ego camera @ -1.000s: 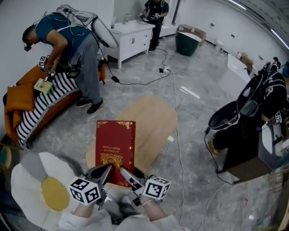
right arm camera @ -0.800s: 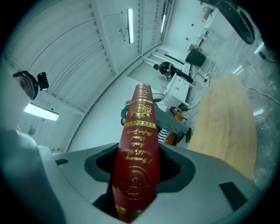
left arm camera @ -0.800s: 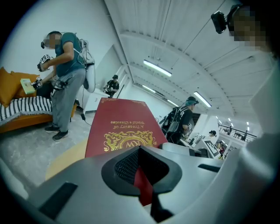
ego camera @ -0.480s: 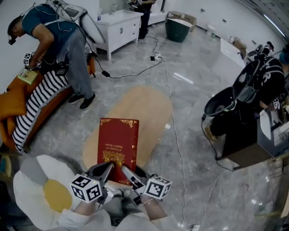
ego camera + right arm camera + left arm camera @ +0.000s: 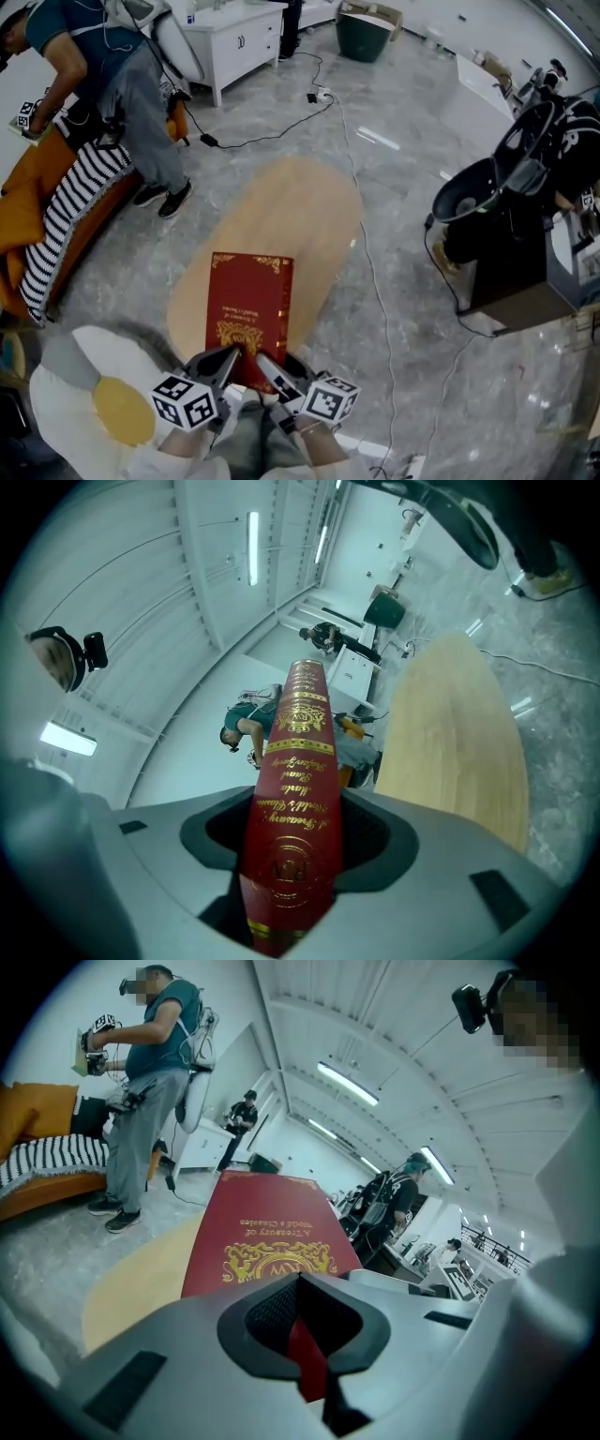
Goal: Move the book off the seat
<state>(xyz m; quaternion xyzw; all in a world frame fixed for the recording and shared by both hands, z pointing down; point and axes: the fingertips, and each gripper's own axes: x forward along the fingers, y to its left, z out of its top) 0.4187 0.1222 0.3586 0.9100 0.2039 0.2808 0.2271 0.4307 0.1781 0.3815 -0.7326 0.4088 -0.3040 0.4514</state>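
Head view: my left claw [image 5: 228, 358] and right claw [image 5: 265, 364] both clamp the near edge of the book [image 5: 248, 300], held flat over the oval counter [image 5: 300, 206], clear of the white seat [image 5: 66, 375] beside me; whether it touches the wood I cannot tell. I judge this the set-down step. Next: lower until it rests, then open both claws.

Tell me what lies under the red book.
Under the red book is the oval wooden table, showing beyond its far and side edges. The patch directly beneath the book is covered, and whether the book rests on it cannot be told.
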